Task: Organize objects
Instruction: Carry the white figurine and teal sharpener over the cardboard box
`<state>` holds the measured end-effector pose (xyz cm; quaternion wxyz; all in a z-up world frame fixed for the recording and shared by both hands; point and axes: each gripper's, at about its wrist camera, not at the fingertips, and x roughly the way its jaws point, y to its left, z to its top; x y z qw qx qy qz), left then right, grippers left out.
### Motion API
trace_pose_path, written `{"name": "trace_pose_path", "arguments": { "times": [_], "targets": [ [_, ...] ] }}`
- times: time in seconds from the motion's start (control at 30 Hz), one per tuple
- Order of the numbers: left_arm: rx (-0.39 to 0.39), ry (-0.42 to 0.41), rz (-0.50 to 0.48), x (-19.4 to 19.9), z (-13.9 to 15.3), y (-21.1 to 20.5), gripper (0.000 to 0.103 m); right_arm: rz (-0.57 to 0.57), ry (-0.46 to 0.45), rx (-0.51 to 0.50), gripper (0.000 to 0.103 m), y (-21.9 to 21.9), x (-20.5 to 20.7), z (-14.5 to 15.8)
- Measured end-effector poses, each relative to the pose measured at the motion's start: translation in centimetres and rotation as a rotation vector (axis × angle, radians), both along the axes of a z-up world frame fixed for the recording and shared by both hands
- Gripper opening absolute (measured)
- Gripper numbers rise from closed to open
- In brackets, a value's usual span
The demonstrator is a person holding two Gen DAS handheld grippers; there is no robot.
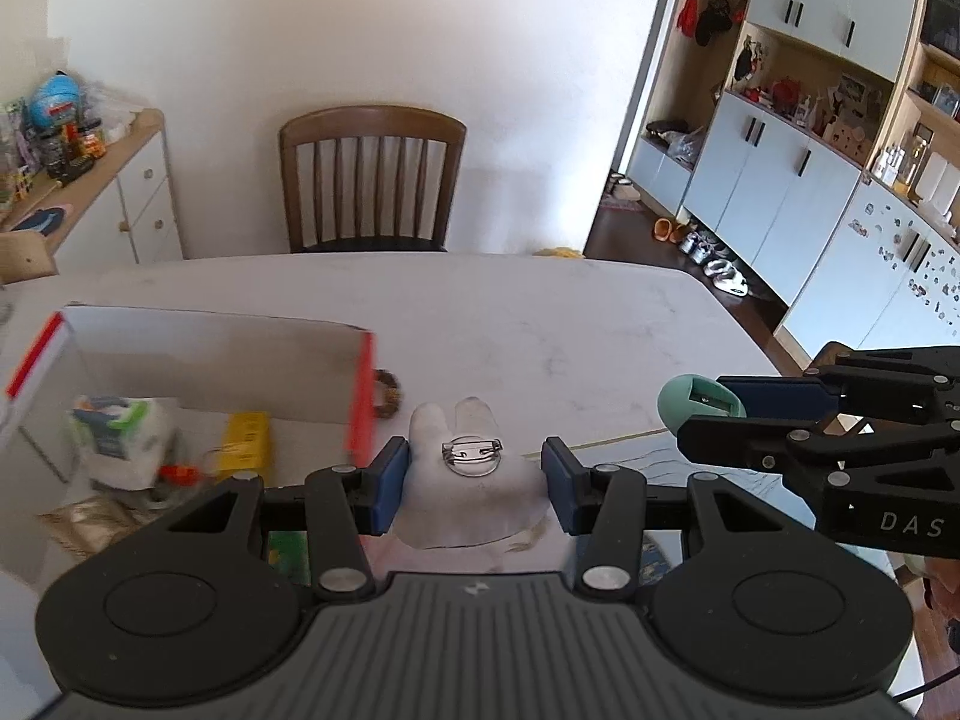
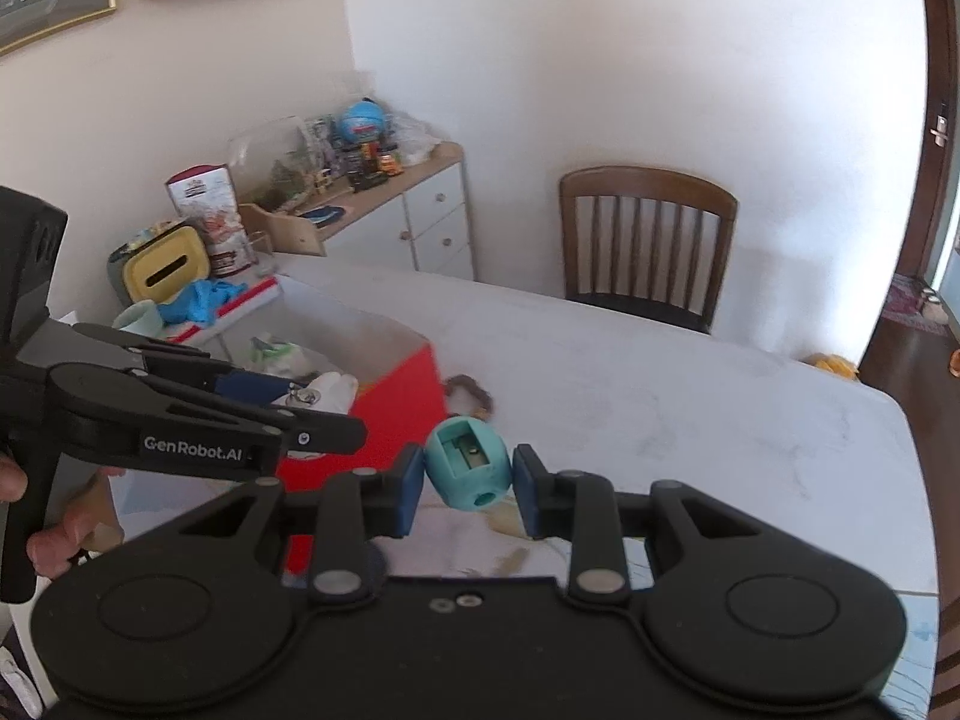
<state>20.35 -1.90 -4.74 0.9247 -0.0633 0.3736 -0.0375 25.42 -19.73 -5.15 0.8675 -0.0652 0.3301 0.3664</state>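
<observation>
Task is partly complete. The box [image 1: 198, 354] on the worktop [image 1: 540, 324] already contains a tissue pack [image 1: 123, 438] and a yellow packet [image 1: 245, 441]. Left hand-held gripper [image 1: 474, 480] grasps a white pin badge [image 1: 471, 468]; right hand-held gripper [image 2: 468, 489] clamps a teal sharpener [image 2: 468, 468]. Both items are raised beside the box, not yet deposited.

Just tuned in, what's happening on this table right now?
A person is tidying with two handheld grippers. The left gripper holds a white badge, pin side up. The right gripper holds a teal sharpener. Both are above the table, beside the red-and-white box already holding some items.
</observation>
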Motion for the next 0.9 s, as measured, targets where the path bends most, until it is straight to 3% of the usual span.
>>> {"name": "trace_pose_path", "arguments": {
  "times": [0.5,0.9],
  "targets": [
    [0.022,0.006,0.038,-4.1,0.8,11.2,0.048,0.042,-0.007,-0.021,0.031,9.9,-2.9,0.1],
    [0.078,0.067,0.023,-3.0,-1.6,17.2,0.048,0.032,0.009,-0.073,0.031,15.9,-2.1,-1.8]
  ]
}}
